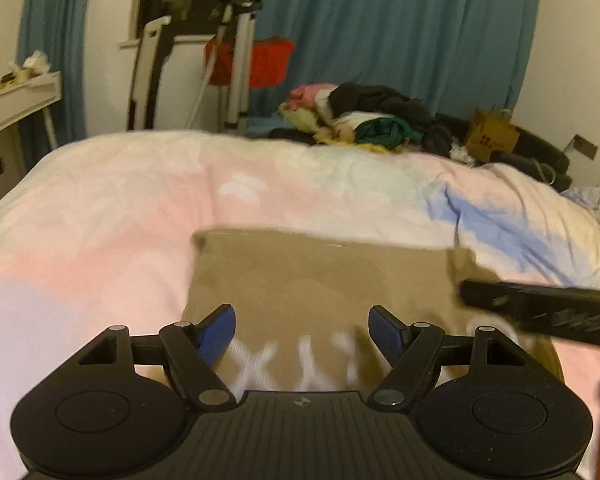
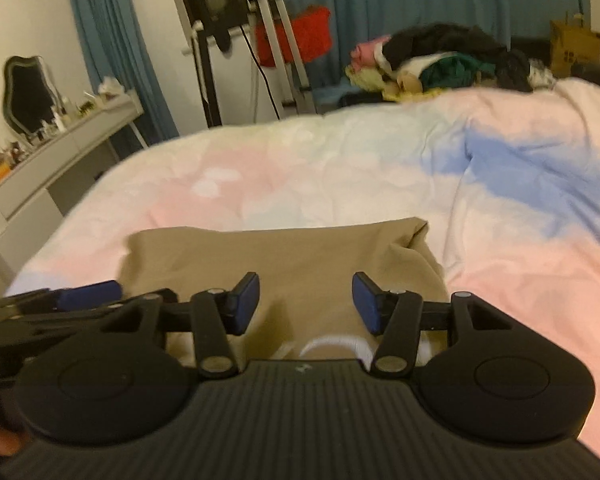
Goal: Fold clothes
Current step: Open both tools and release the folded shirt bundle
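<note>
Black and ribbed, my 2 gripper bodies fill the bottom of both views. My left gripper stands wide, its blue pads apart with nothing between them, hovering over the near part of a tan garment. My right gripper is parted less widely, its pads also empty, over the same garment. From the left wrist I see the right gripper's finger coming in from the right edge at the garment's right side; from the right wrist, the left gripper's blue-tipped finger lies at the garment's left side. Whether either touches the cloth I cannot tell. The garment lies folded flat on the bed, near its front edge, its far edge straight, with blurred white lettering on the nearest part. Its right far corner is rumpled. The bed cover around it is pink, white and blue. At the far side of the bed sits a heap of clothes, black, pink, green and yellow. Beside it stands a brown paper bag. Left of the bed is a white desk with small items and a mirror. Behind everything hang blue curtains, with a red cloth draped on a metal frame.
</note>
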A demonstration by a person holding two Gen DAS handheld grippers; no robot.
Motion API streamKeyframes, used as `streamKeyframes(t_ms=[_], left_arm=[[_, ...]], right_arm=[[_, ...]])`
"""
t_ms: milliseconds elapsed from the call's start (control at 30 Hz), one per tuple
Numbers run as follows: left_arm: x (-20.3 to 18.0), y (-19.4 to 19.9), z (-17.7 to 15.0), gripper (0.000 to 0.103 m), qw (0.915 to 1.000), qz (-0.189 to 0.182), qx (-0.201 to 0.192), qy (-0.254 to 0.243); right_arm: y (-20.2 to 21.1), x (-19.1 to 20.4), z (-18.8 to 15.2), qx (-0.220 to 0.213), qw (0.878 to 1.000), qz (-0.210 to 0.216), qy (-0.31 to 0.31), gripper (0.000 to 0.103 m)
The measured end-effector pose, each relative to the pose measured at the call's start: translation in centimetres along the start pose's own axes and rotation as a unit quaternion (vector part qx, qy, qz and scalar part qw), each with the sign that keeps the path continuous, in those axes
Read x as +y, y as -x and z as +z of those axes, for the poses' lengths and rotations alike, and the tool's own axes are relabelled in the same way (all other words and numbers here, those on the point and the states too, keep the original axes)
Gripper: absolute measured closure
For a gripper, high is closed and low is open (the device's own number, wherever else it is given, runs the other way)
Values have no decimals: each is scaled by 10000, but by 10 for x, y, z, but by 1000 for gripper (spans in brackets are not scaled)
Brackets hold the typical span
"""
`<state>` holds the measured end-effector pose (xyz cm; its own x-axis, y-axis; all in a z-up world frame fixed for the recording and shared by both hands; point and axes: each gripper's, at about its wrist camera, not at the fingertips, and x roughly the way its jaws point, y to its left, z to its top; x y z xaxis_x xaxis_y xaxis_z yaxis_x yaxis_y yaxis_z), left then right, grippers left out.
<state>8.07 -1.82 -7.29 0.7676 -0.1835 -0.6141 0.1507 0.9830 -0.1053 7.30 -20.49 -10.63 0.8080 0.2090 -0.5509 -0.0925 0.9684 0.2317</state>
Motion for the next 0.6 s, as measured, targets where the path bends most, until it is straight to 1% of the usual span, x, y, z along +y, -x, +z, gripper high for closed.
streamKeyframes(t_ms=[33, 100, 133, 167, 233, 267, 300, 367, 433, 467, 533, 600], left_arm=[[-3, 7, -6, 27, 10000, 19, 91, -32], [-9, 22, -18, 27, 9996, -76, 229, -127], [-11, 28, -21, 27, 9996, -101, 245, -123], [-14, 35, -24, 26, 9995, -142, 259, -117], [-15, 44, -29, 24, 9988, -337, 343, -6], [-15, 49, -32, 24, 9981, -444, 411, 125], [-14, 53, -34, 24, 9971, -546, 463, 246], [-9, 61, -40, 24, 9939, -774, 581, 523], [-1, 67, -45, 24, 9879, -1062, 718, 877], [6, 68, -48, 24, 9817, -1260, 802, 1183], [17, 64, -53, 24, 9709, -1464, 948, 1642], [27, 52, -55, 24, 9605, -1540, 1100, 2042]], right_arm=[[12, 1, -3, -27, 10000, -51, 15, 48], [33, 1, -10, -79, 9999, -146, 18, 48], [39, 0, -15, -59, 9998, -194, -32, 48], [40, -3, -21, 80, 9996, -236, -122, 47], [37, -8, -34, 442, 9981, -287, -316, 48], [33, -10, -41, 620, 9968, -294, -405, 48], [31, -11, -46, 709, 9959, -312, -458, 48], [34, -14, -47, 677, 9953, -301, -623, 48], [43, -18, -44, 546, 9940, -198, -926, 47], [49, -21, -43, 456, 9924, -40, -1143, 47], [58, -27, -45, 376, 9858, 357, -1600, 47], [61, -32, -51, 451, 9725, 845, -2124, 37]])
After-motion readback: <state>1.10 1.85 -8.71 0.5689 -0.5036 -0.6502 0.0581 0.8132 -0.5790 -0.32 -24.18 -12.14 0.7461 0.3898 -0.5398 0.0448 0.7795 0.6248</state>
